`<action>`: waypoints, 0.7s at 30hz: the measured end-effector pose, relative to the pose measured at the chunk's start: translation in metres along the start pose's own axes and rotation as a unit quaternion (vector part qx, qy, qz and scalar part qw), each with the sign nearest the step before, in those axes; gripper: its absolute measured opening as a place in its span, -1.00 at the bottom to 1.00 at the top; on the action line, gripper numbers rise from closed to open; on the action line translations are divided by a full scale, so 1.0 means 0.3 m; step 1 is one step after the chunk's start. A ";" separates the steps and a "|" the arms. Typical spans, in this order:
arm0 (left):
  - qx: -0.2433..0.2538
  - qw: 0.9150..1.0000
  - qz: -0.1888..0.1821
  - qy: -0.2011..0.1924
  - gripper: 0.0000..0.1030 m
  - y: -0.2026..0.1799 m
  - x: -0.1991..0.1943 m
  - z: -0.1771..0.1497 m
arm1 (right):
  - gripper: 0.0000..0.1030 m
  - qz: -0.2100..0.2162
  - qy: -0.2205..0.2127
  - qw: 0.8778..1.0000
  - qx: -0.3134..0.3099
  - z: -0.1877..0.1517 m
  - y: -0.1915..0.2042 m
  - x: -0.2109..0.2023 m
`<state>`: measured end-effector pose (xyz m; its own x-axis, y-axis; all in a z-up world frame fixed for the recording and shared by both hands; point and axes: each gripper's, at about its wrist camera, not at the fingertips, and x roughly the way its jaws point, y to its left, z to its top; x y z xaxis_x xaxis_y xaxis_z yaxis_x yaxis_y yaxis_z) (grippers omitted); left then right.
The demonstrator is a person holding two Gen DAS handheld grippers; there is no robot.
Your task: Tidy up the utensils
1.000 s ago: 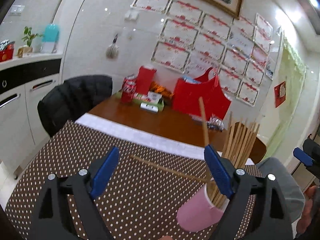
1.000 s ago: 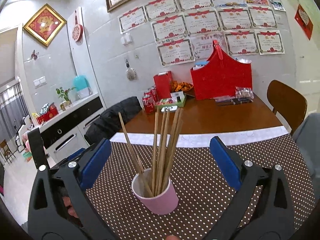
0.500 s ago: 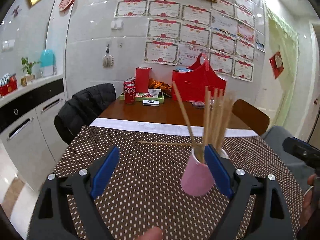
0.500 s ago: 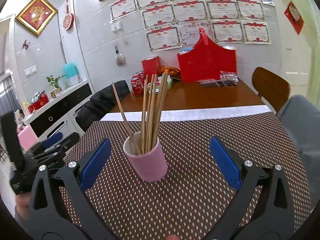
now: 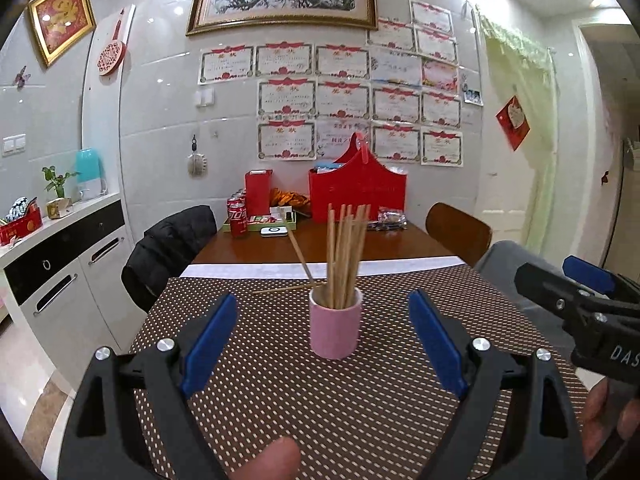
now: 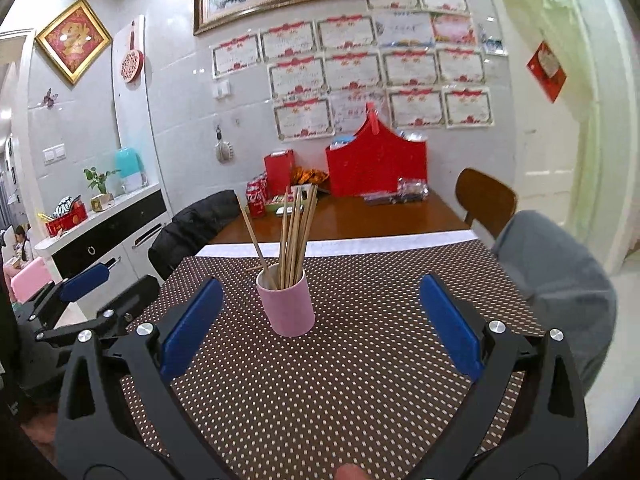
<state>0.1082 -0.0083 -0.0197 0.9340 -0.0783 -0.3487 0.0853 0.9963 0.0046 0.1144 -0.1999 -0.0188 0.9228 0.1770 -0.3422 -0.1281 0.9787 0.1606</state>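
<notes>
Progress check. The pink cup (image 5: 335, 326) stands upright on the dotted mat (image 5: 360, 400) on the worktop, and I count a bundle of chopsticks (image 5: 345, 256) standing in it, most near vertical, one leaning off toward the left. In the right wrist view the cup (image 6: 287, 304) sits ahead and between the two grippers, not touched by either.

One loose chopstick (image 5: 282, 289) lies flat on the mat just behind and left of the cup, its near end at or against the rim; I cannot tell whether it touches. I judge this the one piece not yet put away.

Left gripper (image 5: 324, 344): fingers spread wide, nothing between them, cup framed in the gap but farther out. Right gripper (image 6: 316, 324): fingers likewise wide apart and holding nothing. The right gripper also shows at the right edge of the left view, well apart from the cup.

Judgement: task nearly complete. Remaining: pick up the loose stick and stand it in the cup. I see no other utensils on the mat.
</notes>
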 end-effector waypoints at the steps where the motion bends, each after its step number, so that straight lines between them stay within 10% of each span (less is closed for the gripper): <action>1: -0.001 1.000 -0.001 -0.003 0.72 -0.011 -0.029 -0.002 | 0.88 -0.002 -0.007 1.000 -0.001 -0.001 0.004 -0.041; 21: 0.012 0.999 0.018 -0.041 0.93 -0.099 -0.328 -0.001 | 0.88 -0.029 -0.065 0.997 0.003 -0.036 0.037 -0.363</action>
<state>0.0137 -0.0301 0.0143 0.9616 -0.0453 -0.2709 0.0579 0.9976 0.0388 0.0086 -0.2070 0.0103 0.9679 0.1050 -0.2281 -0.0715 0.9860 0.1508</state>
